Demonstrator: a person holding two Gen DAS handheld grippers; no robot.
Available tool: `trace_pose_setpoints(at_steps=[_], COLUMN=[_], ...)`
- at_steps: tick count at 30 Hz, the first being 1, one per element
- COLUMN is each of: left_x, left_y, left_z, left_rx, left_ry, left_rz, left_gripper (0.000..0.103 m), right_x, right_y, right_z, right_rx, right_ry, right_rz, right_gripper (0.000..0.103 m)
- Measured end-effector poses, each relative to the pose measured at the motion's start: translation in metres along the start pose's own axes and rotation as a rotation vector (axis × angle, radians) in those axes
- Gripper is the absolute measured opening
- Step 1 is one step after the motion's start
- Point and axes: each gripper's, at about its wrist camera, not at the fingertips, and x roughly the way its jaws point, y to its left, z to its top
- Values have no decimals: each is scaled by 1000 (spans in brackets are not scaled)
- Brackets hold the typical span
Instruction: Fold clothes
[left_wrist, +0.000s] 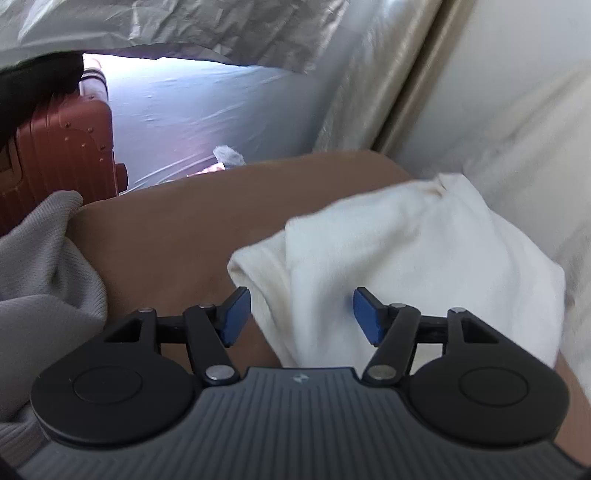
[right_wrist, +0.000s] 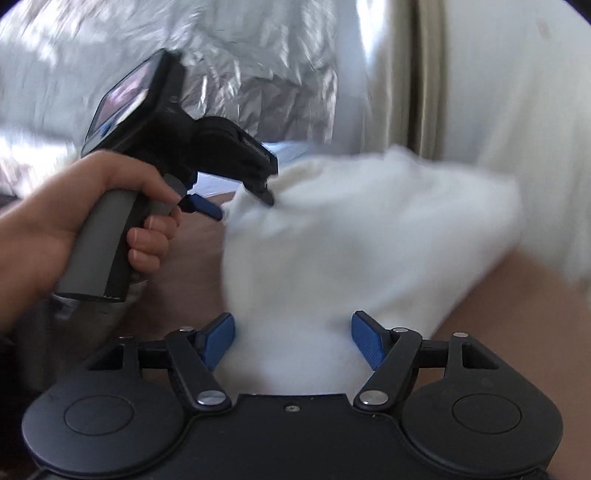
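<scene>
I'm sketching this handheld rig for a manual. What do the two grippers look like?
Both match: the left gripper and right gripper each have two blue ribbed pads on black linkage arms with silver pivot pins, flanked by round black discs. The left one's body is ribbed grey. From the right wrist view, the left gripper shows a grey pistol handle, a blue trigger and a small rear screen.
</scene>
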Motion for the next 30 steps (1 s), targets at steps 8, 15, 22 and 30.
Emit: trace_pose_setpoints(at_steps=[8,15,22,30], left_x=[-70,-109,-146,-174], left_y=[-27,-41,-37,-50], left_z=[2,-3,-23,-40], left_rx=[103,162,244,356], left_ry=[-114,2,8,15], left_rz=[-65,-172,-169,-128], left_gripper=[73,86,91,93], right_x=[-77,-111,-154,-180], right_y=[7,22,23,34], right_z=[27,54,62,49], right_rx=[179,166,200,169], right_ry=[-108,-94,-130,-70], right_rz=[-112,-265,-292,-334], right_gripper=[82,83,86,89])
